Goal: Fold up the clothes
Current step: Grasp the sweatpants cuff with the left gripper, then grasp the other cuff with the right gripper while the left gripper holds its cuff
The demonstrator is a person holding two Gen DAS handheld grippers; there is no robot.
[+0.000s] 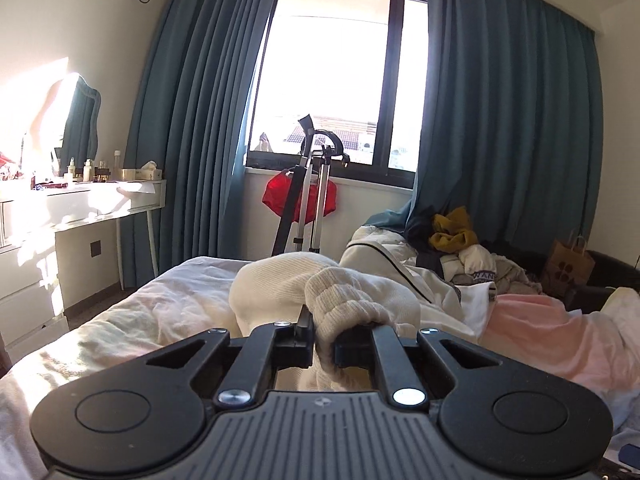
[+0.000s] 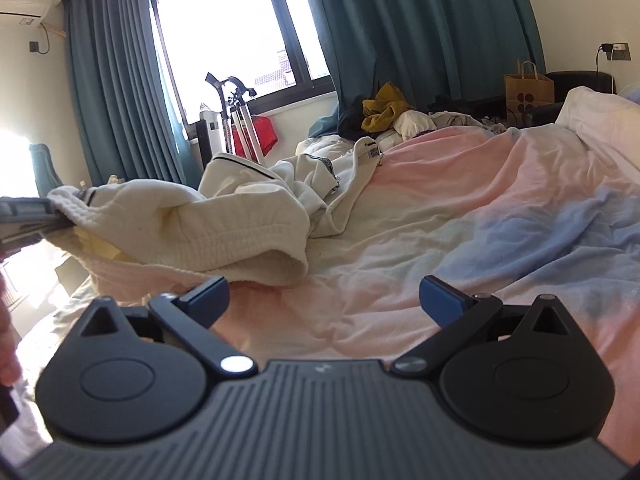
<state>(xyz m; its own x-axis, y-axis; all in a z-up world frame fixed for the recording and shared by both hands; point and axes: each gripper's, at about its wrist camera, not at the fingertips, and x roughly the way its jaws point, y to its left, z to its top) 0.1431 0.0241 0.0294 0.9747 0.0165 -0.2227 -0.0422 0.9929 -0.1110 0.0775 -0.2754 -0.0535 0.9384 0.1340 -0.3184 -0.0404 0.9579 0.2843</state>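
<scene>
— Pinching anything with your left gripper [image 1: 322, 344]?

— Yes. My left one is clamped on the ribbed hem of the cream sweater [image 1: 352, 300], which bunches up over its fingers. From my right wrist camera I see that same sweater [image 2: 192, 232] lifted at its left end, with the rest sagging down onto the bed [image 2: 460, 240].

— And your right gripper [image 2: 324, 304]?

— Its blue-tipped fingers [image 2: 440, 300] are spread wide with nothing between them, hovering low over the pink and blue blanket, just in front of the sweater's hanging hem.

— What lies beyond?

— A white jacket [image 2: 256, 184] crumpled just behind the sweater, and further back a heap of clothes [image 2: 384, 116] near the teal curtain [image 2: 420, 20].
</scene>
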